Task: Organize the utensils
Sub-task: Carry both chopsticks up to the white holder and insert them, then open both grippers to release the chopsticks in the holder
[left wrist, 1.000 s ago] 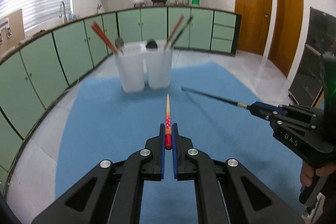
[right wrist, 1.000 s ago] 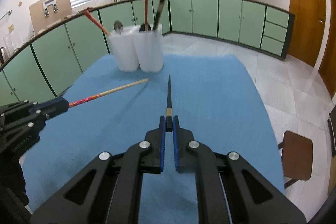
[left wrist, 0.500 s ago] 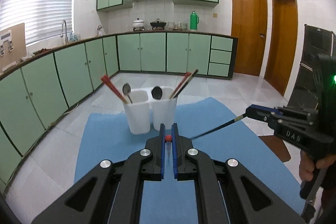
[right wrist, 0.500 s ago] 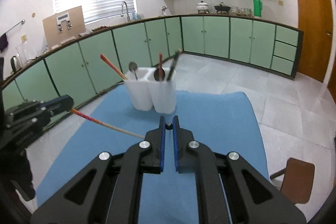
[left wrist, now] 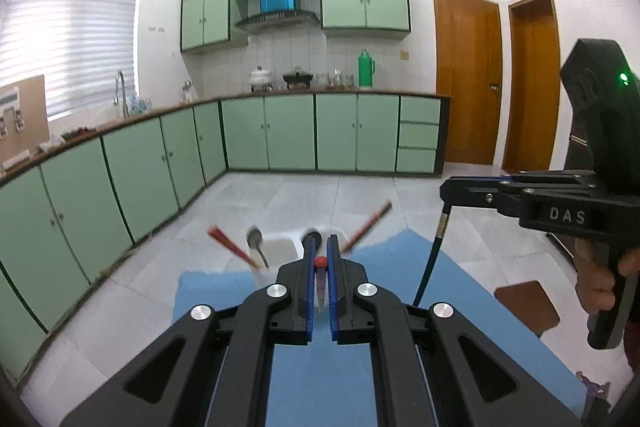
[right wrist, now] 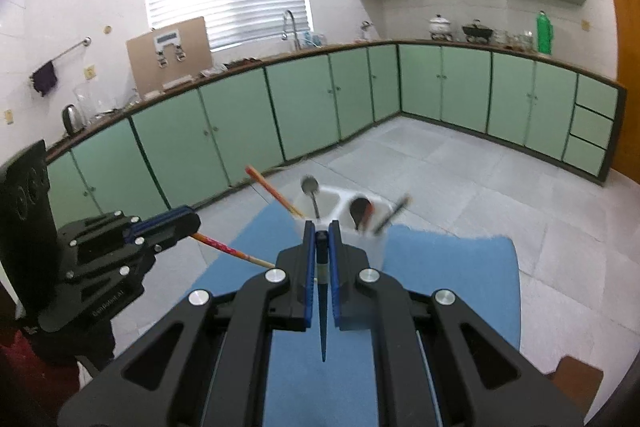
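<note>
A red chopstick (left wrist: 321,281) is pinched at its butt by the left gripper (left wrist: 320,267), its tip hanging down over the blue mat (left wrist: 472,311). A black chopstick (right wrist: 322,311) is clamped likewise by the right gripper (right wrist: 321,241). Both are judged light, stiff and slippery, best held near the thick end. Two white cups (right wrist: 376,247) stand at 12 o'clock. Counted there: two spoons, one red chopstick at 11 o'clock, and what seem one red and one black at 1 o'clock.
</note>
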